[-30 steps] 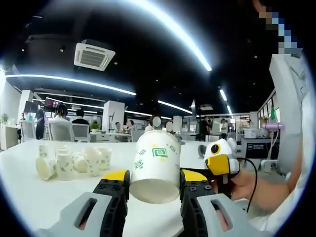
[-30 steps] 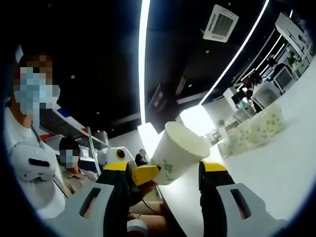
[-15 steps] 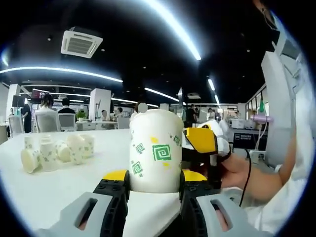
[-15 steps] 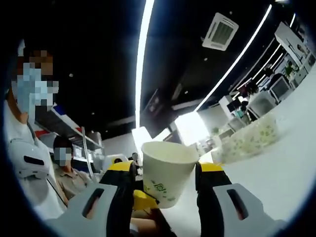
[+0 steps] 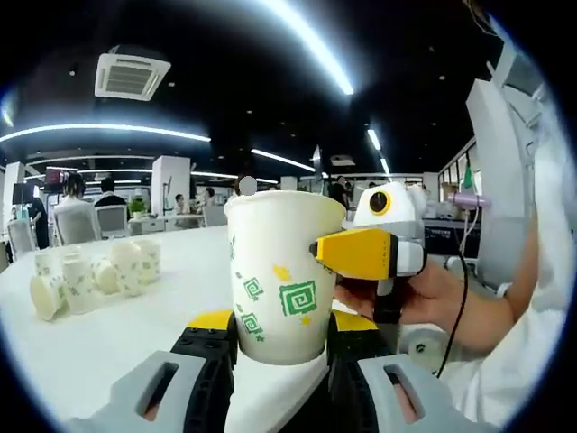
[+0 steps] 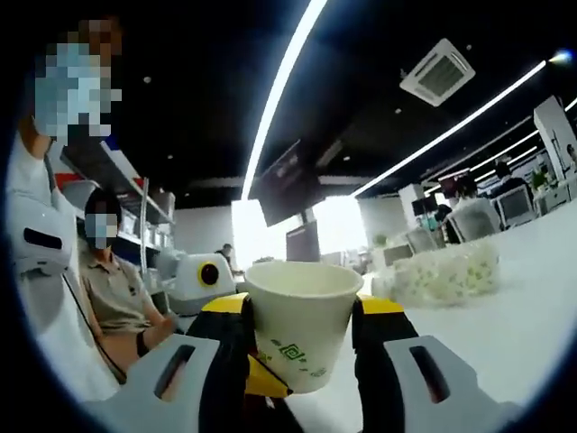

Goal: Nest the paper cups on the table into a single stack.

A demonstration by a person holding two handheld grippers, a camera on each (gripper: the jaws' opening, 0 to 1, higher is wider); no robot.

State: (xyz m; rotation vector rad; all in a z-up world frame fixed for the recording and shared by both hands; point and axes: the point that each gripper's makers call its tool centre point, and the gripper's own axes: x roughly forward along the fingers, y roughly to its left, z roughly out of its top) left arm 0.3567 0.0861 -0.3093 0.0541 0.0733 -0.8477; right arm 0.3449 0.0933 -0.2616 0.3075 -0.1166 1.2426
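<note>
Left gripper point(image 5: 279, 336) is pinching a white paper cup point(image 5: 278, 271) w/ green square-spiral and yellow markings, centre of the left gripper view. The cup is standing roughly upright, mouth toward top of frame, long axis near vertical w/ slight lean. Right gripper point(image 5: 361, 253), yellow-tipped, is touching the cup's right side; a hand point(image 5: 424, 298) is holding it. In the right gripper view, the right gripper point(image 6: 299, 338) is clamping the same cup point(image 6: 302, 325), lower centre, mouth up. Loose cups point(image 5: 86, 275) are lying and standing in a cluster on the white desk point(image 5: 117, 338), left of frame.
</note>
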